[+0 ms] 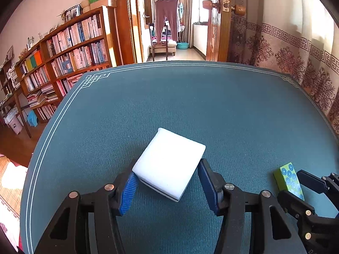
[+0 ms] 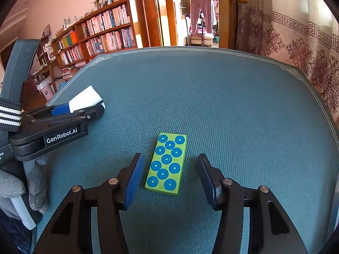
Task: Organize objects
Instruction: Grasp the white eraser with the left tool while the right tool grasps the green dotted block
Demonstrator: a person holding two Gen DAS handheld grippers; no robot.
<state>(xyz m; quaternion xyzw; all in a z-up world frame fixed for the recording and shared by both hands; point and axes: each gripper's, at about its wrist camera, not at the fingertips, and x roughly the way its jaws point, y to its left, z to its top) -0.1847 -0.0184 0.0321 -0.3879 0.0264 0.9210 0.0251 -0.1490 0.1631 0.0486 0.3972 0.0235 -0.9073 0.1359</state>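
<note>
Nearest in the left wrist view, the left gripper (image 1: 167, 183) has its jaws spread around a white block (image 1: 169, 163) with a thin dark stripe along its lower edge; the block lies skewed on the teal worktop (image 1: 190, 105), its near-left corner touching the left blue ribbed pad (image 1: 127, 194), while the right pad sits just beside its right edge, and contact there cannot be told. In the right wrist view, the right gripper (image 2: 168, 178) likewise has its jaws spread, straddling a flat green block (image 2: 167, 163) printed with 10 blue circles; the block lies flat on the worktop between the 2 pads, close to the left pad (image 2: 134, 182) and clear of the right one. From the left wrist view the same green block (image 1: 289, 177) appears at the right edge, between the right gripper's black fingers (image 1: 311, 183). From the right wrist view the left gripper (image 2: 82, 108) shows at the left side, marked GenRobot.AI, with the white block (image 2: 84, 98) between its jaws and a grey gloved hand (image 2: 25, 186) below it. The 2 blocks lie well apart on the near part of the worktop, white to the left, green to the right. Farther off, the worktop's pale border line (image 1: 148, 67) runs along its far edge. Beyond it stand a wooden bookshelf (image 1: 74, 48) full of books at the left, a patterned curtain (image 1: 296, 53) at the right, and an open wooden door (image 1: 218, 21) between them, with trousers (image 1: 166, 19) hanging in the room beyond.
</note>
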